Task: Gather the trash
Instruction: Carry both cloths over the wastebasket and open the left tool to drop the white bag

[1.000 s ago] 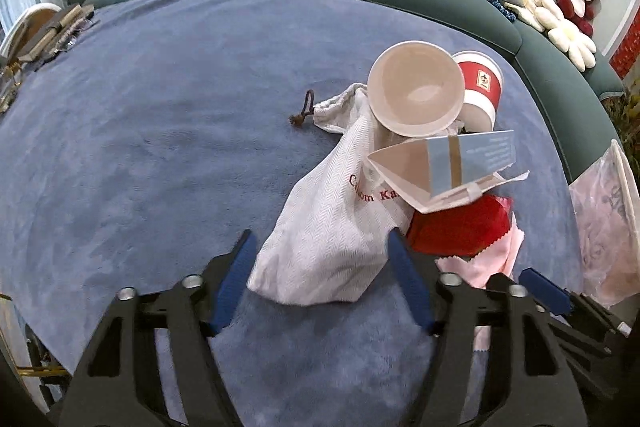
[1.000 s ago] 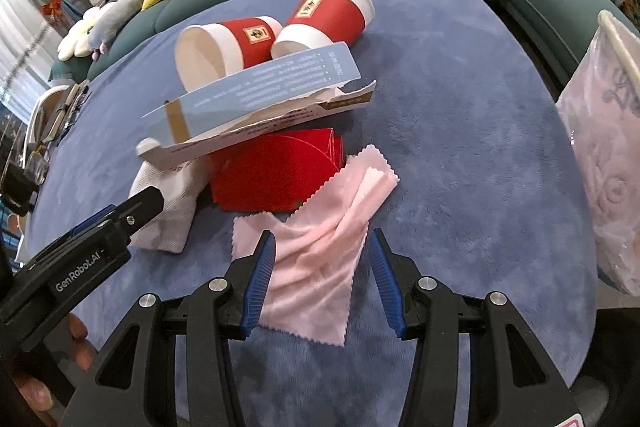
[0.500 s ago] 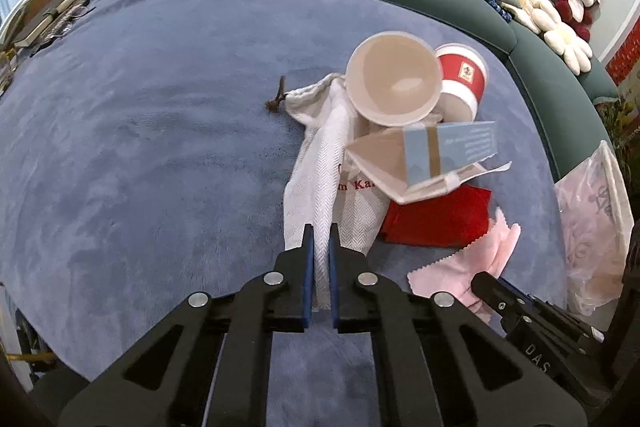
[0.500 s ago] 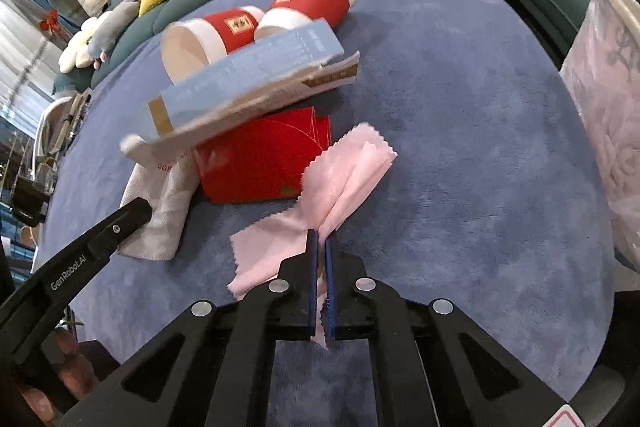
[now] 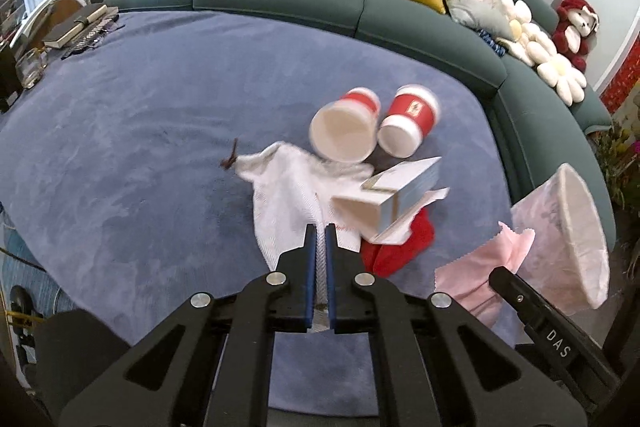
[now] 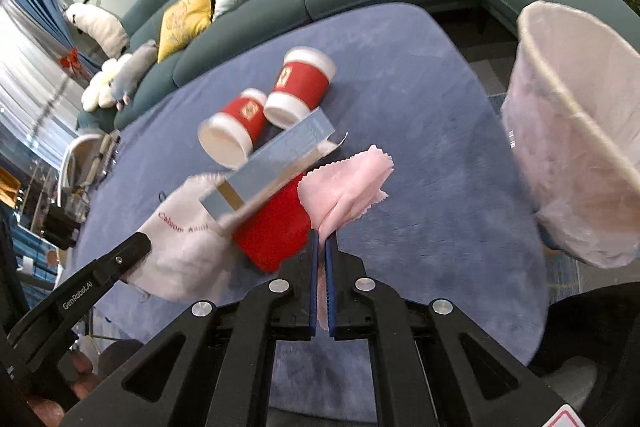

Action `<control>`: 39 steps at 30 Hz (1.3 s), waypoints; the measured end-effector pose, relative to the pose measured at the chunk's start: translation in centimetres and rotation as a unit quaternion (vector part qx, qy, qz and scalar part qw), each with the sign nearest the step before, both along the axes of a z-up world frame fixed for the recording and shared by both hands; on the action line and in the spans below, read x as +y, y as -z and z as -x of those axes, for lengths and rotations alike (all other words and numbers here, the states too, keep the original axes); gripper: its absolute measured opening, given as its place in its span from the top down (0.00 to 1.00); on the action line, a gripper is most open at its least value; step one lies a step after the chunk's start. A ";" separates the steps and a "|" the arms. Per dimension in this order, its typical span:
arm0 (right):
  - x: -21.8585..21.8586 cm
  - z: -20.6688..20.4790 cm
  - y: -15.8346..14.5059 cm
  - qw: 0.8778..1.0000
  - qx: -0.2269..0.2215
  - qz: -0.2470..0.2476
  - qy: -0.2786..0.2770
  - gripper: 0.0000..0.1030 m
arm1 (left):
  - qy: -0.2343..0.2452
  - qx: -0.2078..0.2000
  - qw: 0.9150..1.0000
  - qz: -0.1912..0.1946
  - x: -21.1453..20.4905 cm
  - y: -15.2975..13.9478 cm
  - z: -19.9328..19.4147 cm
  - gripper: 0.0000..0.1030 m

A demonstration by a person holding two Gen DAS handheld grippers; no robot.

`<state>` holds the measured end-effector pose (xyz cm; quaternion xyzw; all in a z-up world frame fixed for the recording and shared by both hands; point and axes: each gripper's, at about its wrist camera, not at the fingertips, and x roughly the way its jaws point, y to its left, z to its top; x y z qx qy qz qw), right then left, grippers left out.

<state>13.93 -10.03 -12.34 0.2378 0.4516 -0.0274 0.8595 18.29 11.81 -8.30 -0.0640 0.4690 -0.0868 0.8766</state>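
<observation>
Left gripper clamped tight on the near edge of the white drawstring bag, only a sliver of weave showing between the blue pads. Right gripper pinched just as hard on the pink cloth, bunched and standing up above the tips. Both on the blue carpeted table.

Hard to read: bag lettering half covered by the blue-and-white carton in the left wrist view, only a red trace peeking out near the finger. Red fabric mostly buried under carton and bag, just a crumpled lobe visible. Two red paper cups lying on their sides at the far end of the pile, smeared by blur, logos unreadable. Pink cloth in this view cut off by the black arm of the other tool at lower right.

From the right wrist view: red lettering on the bag more exposed, though still partly under the carton. Red fabric broader here, touching the pink cloth's left side. Lined bin big at the right, off the table edge, rim open, lower part cut off by the frame; in the left view only its liner showing at far right.
</observation>
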 end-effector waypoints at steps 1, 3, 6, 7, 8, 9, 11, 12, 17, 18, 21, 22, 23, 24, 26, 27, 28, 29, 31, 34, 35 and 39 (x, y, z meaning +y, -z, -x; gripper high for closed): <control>-0.4 0.5 -0.6 1.000 -0.007 -0.001 0.001 0.96 | -0.002 -0.003 1.000 0.002 -0.1 -0.5 0.3 0.96; -0.9 1.2 -1.5 1.000 -0.016 -0.002 0.003 0.96 | -0.003 -0.014 1.000 0.001 -0.5 -1.6 0.8 0.96; -1.5 2.1 -2.5 1.000 -0.028 -0.005 0.006 0.96 | -0.001 -0.034 0.999 0.002 -1.2 -3.6 1.8 0.97; -1.8 2.5 -2.9 0.999 -0.032 -0.006 0.007 0.96 | 0.000 -0.040 0.999 0.003 -1.5 -4.3 2.0 0.97; -2.0 2.9 -3.1 0.999 -0.035 -0.007 0.008 0.96 | 0.001 -0.046 0.999 0.005 -1.7 -4.8 2.3 0.97; -2.3 3.3 -3.5 0.999 -0.040 -0.008 0.009 0.96 | 0.003 -0.052 0.999 0.009 -2.1 -5.6 2.6 0.97; -2.7 3.8 -4.1 0.999 -0.046 -0.009 0.012 0.96 | 0.008 -0.062 0.998 0.012 -2.7 -6.6 3.1 0.97; -2.7 4.0 -4.3 0.999 -0.049 -0.009 0.013 0.96 | 0.013 -0.068 0.997 0.015 -3.2 -7.3 3.4 0.97; -3.7 5.6 -6.0 0.997 -0.072 -0.005 0.018 0.96 | 0.039 -0.085 0.995 0.026 -5.7 -9.5 4.7 0.97; -3.9 6.0 -6.2 0.997 -0.075 -0.004 0.020 0.96 | 0.047 -0.088 0.995 0.028 -6.5 -9.9 4.9 0.97; -4.6 6.9 -7.2 0.996 -0.088 0.004 0.024 0.96 | 0.066 -0.094 0.993 0.037 -8.3 -10.6 5.4 0.97; -4.9 7.2 -7.5 0.996 -0.091 0.006 0.025 0.96 | 0.073 -0.096 0.992 0.038 -9.0 -10.9 5.5 0.97; -5.1 7.4 -7.7 0.995 -0.094 0.008 0.027 0.96 | 0.080 -0.097 0.991 0.039 -9.8 -11.1 5.6 0.97; -5.4 7.7 -7.9 0.995 -0.097 0.010 0.029 0.96 | 0.085 -0.099 0.991 0.041 -10.4 -11.3 5.7 0.97; -6.1 8.3 -8.3 0.994 -0.102 0.013 0.035 0.96 | 0.096 -0.102 0.989 0.045 -11.7 -11.7 6.0 0.97; -6.4 8.6 -8.4 0.994 -0.104 0.015 0.038 0.96 | 0.104 -0.104 0.988 0.048 -12.5 -12.0 6.1 0.97; -6.9 9.0 -8.6 0.993 -0.107 0.018 0.044 0.96 | 0.111 -0.108 0.987 0.048 -13.2 -12.3 6.3 0.97; -7.3 9.1 -8.7 0.993 -0.108 0.019 0.047 0.96 | 0.117 -0.110 0.986 0.049 -13.8 -12.4 6.5 0.97; -8.4 9.4 -9.0 0.992 -0.112 0.025 0.058 0.96 | 0.133 -0.113 0.983 0.053 -15.4 -12.8 6.7 0.97; -9.9 10.1 -9.4 0.989 -0.117 0.041 0.076 0.96 | 0.156 -0.112 0.980 0.061 -17.7 -13.2 6.6 0.97; -10.4 10.3 -9.5 0.988 -0.119 0.045 0.083 0.96 | 0.162 -0.111 0.978 0.064 -18.3 -13.3 6.5 0.97; -13.8 11.6 -9.6 0.984 -0.122 0.049 0.121 0.96 | 0.195 -0.111 0.972 0.069 -21.7 -13.6 6.3 0.97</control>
